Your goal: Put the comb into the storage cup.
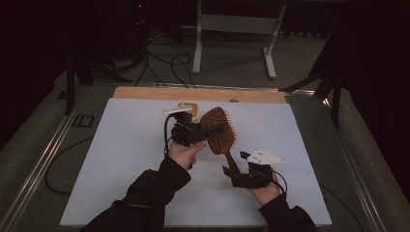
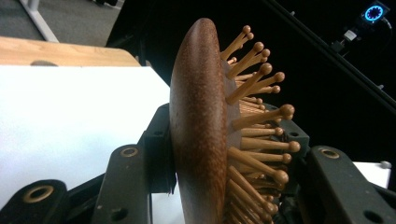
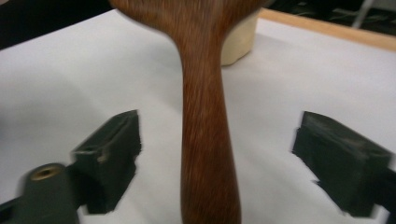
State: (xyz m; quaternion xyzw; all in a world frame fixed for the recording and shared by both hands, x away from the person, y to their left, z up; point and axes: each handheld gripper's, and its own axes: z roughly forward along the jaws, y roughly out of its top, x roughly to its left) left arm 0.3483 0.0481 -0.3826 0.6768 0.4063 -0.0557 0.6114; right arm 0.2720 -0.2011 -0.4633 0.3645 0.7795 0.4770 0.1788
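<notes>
While the right gripper (image 1: 232,170) stands near the front edge at about five o'clock, its jaws are wide apart, and the handle of the wooden hairbrush (image 1: 218,131) runs between them without touching either pad (image 3: 108,156). No earlier moment is before me to compare. Farther in, near the middle of the sheet, the left gripper (image 1: 212,129) is closed firmly on the head of the hairbrush, one jaw on its smooth back and one among the bristles (image 2: 259,116), and holds it above the surface. Just behind, at twelve o'clock, a cream-coloured object (image 1: 191,110) sits on the white sheet (image 1: 121,159). Beyond is a wooden edge (image 1: 145,93), then cables (image 1: 164,65) on the dark floor and a pale frame (image 1: 237,24).
</notes>
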